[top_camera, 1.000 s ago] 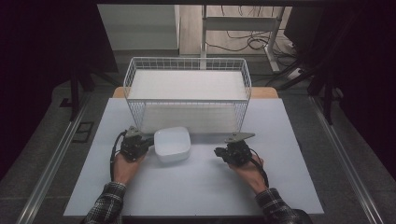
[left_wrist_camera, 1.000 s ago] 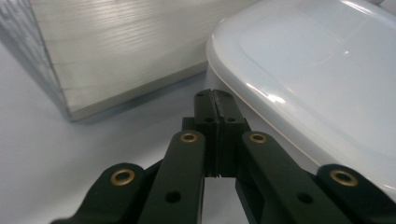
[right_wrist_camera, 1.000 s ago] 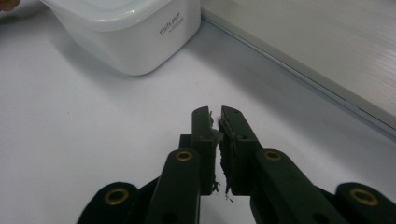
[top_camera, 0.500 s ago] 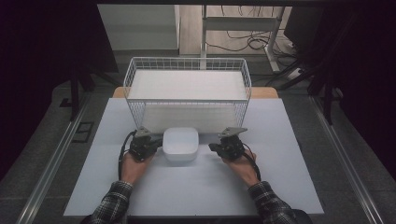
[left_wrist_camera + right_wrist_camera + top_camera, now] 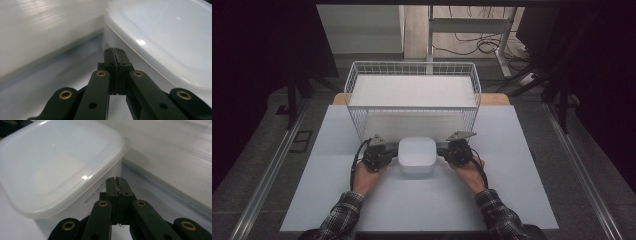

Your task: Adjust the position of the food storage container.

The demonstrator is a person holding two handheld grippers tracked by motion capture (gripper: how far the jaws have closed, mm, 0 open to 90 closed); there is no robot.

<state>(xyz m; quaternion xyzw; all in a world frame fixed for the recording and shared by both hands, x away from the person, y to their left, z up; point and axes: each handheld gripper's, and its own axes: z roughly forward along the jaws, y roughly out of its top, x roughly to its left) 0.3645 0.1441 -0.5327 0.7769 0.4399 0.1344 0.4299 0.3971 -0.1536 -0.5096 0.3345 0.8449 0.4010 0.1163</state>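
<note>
A white lidded plastic container stands on the white table just in front of the wire basket. My left gripper is shut with nothing in it, its tip against the container's left wall. The right gripper is shut too and meets the right wall. In the left gripper view the closed jaws point under the lid's rim of the container. In the right gripper view the closed jaws sit just below the overhanging lid of the container.
A white wire basket stands right behind the container, its front wall close to both grippers. The table has bare room to the left, the right and toward the person.
The left gripper and the container have slid to the right. The right gripper has come in to the left until it meets the container's other side.
</note>
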